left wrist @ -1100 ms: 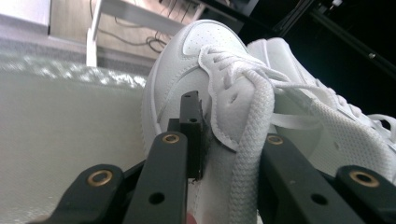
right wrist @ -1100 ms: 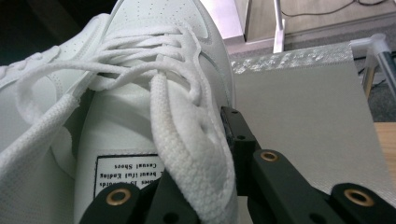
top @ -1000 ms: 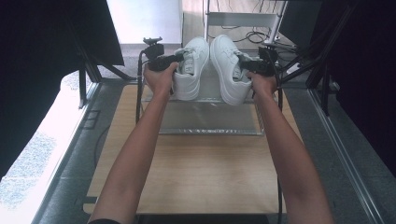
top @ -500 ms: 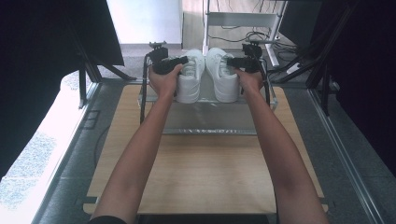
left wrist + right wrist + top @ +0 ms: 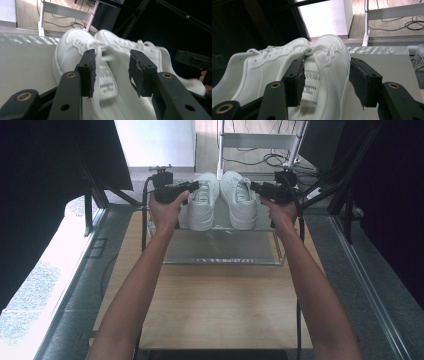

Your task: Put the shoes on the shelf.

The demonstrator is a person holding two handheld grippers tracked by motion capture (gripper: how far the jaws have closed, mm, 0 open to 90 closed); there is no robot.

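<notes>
**A:** What's different from a second ago?

**B:** Both shoes have come down level. A second back they were tipped outward, toes splayed, each gripped at the heel end. Now the left shoe (image 5: 203, 202) and the right shoe (image 5: 241, 200) sit side by side, touching along their inner sides, toes pointing away from the person, on the upper tier of the rack (image 5: 225, 261) at the far edge of the surface (image 5: 215, 305).

**A:** So the placing is done?

**B:** I'd judge so. The pair looks parked and squared up; what's left is backing the hands away.

**A:** And the left claw (image 5: 111, 72)?

**B:** Its jaws have just been opening. In the left gripper view they stand apart around the shoe's tongue and collar, with white shoe showing between them; the pads (image 5: 136, 72) don't look pressed on anything, though blur makes a light touch hard to rule out.

**A:** The right claw (image 5: 327, 82)?

**B:** Same story, also just opening. In its own view, one pad sits just beside the label on the tongue, the other is clear of the outer side. The shoe lies between the jaws, but I'd call it released.
</notes>
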